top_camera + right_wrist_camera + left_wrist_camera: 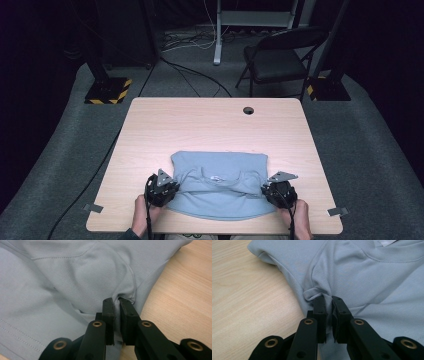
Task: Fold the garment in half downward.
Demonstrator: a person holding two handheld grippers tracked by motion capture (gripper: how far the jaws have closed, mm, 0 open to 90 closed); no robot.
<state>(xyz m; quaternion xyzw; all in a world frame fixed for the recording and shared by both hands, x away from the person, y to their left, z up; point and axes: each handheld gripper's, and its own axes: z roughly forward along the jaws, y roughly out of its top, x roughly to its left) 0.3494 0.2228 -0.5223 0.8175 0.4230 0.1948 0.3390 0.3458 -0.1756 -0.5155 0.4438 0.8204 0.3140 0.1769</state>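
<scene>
A light blue T-shirt lies folded on the near half of the wooden table, its collar with a white label facing up. My left gripper is at the shirt's left edge, shut on a bunched fold of the blue T-shirt near the shoulder seam; the left gripper has cloth pinched between its pads. My right gripper holds the shirt's right edge the same way, and the right gripper is shut on a gathered fold of the T-shirt. Both hands rest low by the table's front edge.
A cable hole sits near the table's far edge. Behind the table stand a black folding chair, stands with yellow-black striped bases and cables on the grey carpet. Tape tabs mark the table's front corners.
</scene>
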